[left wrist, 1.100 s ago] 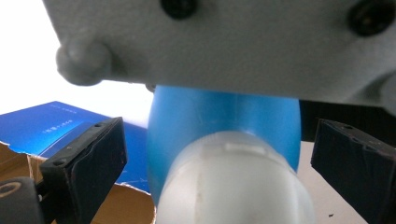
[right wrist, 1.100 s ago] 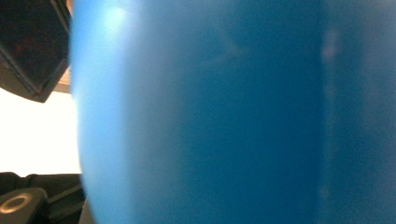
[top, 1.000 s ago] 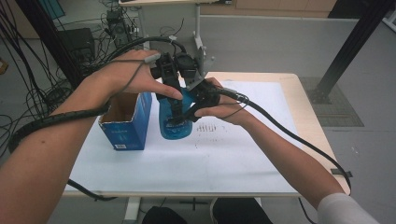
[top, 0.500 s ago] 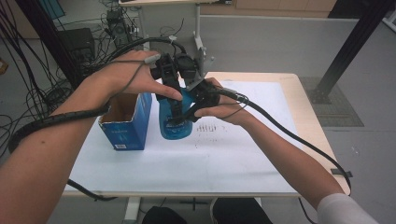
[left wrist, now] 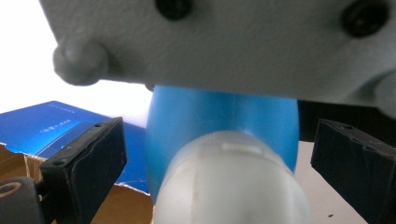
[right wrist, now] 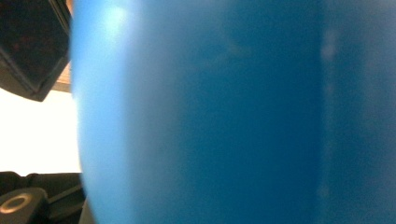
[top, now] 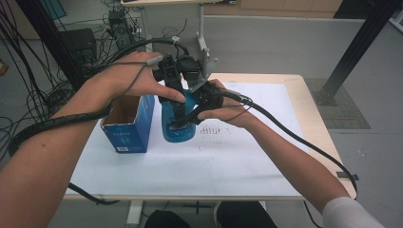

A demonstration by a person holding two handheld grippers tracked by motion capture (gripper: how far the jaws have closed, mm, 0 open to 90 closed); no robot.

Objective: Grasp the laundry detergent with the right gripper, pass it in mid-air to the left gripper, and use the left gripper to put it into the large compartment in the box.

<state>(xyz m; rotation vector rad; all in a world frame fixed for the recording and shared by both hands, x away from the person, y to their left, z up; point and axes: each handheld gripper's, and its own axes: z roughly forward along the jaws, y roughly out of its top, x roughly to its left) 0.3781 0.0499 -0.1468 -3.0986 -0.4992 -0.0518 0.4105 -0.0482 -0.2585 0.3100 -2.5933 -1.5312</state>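
A blue bottle stands on the white sheet, with its top hidden under my two grippers. My right gripper comes in from the right and is shut on the bottle's body, whose blue wall sits close against its camera. My left gripper reaches down from above. In the left gripper view its two black jaws stand wide apart on either side of the bottle's white cap without touching it. An open blue cardboard box stands just left of the bottle.
The white sheet covers most of the light wooden table, whose bare edge shows at the right. Cables and equipment lie on the floor at the far left. A black post stands beyond the table's right corner.
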